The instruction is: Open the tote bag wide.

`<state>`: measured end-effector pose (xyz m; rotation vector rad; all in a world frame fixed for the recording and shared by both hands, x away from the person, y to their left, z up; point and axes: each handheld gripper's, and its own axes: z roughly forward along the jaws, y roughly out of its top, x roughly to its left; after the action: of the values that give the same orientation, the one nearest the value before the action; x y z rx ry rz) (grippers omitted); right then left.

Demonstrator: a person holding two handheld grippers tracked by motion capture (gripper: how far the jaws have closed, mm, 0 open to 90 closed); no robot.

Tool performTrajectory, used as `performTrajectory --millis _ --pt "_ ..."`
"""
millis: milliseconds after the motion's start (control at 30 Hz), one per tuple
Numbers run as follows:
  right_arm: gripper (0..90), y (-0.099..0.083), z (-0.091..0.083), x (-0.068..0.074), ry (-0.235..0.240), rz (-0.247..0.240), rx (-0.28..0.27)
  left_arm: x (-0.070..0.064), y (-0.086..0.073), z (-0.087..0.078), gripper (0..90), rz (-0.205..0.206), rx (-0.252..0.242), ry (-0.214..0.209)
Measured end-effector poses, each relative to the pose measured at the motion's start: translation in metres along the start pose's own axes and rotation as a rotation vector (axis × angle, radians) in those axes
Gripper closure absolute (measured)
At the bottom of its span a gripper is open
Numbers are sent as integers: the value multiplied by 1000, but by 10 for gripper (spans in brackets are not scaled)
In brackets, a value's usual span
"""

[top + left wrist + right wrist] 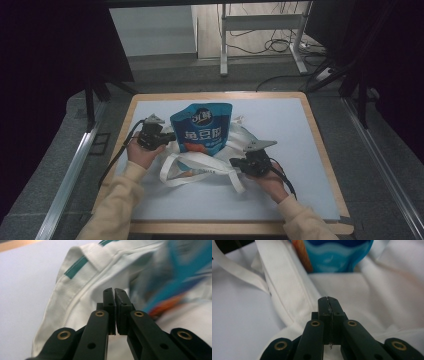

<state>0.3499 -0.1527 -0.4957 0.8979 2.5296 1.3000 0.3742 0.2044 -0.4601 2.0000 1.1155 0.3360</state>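
From the near edge of the high view, two forearms in pale yellow sleeves reach forward and slightly inward over the counter, which is topped with a light mat inside a wooden rim. The right hand sits nearer, wrapped under the right gripper, which points left toward the mouth of a white cloth bag. The left hand is a little farther out, holding the left gripper pointing right at the bag's left edge.

The bag lies near the middle of the counter, its white handles looped toward the person. A blue snack pouch stands partly inside it, the upper part sticking out on the far side.

The right gripper view adds what the high view cannot resolve: the right gripper has its jaws pressed together with a sliver of the white fabric caught between them, at the bag's opening, with the pouch's blue bottom and an orange strip just beyond.

In the left gripper view, the left gripper has its jaws almost together, a thin slit between them; whether cloth sits in that slit I cannot tell. Beyond lies a white seam with a teal stripe, and the pouch appears as a blue and orange blur at right.
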Motion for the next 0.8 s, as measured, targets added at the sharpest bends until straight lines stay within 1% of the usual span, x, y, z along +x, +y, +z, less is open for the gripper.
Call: performTrajectory --millis 33,100,200,233,267,300,367,433,500,633,667,800 --pt "889 4 -3 0 -7 -1 -10 -1 -1 -3 895 0 -6 -7" --pt "889 10 -6 -2 -14 -4 -28 -6 -2 -7 900 3 -2 -23" --pt "889 21 -12 -6 -41 -2 -54 -13 -6 -7 900 20 28 -37" --pt "889 26 -13 -8 -52 -2 -60 -14 -8 -6 900 24 40 -36" --pt "889 30 -14 -11 -61 1 -60 -15 -10 -5 900 20 55 -35" --pt "889 34 -13 -14 -70 2 -58 -15 -12 -3 900 19 79 -39" --pt "889 41 -12 -19 -95 -11 -43 -15 -15 0 900 17 102 -42" --pt "889 48 -9 -24 -123 -17 -27 -14 -20 3 900 6 117 -70" --pt "889 52 -6 -28 -139 -12 -16 -15 -23 5 900 9 128 -72" --pt "889 56 2 -40 -178 22 6 -18 -30 9 900 9 135 -81" --pt "889 56 3 -42 -188 32 12 -19 -31 9 900 15 139 -81" --pt "889 55 9 -56 -240 55 29 -22 -39 9 900 18 151 -85"
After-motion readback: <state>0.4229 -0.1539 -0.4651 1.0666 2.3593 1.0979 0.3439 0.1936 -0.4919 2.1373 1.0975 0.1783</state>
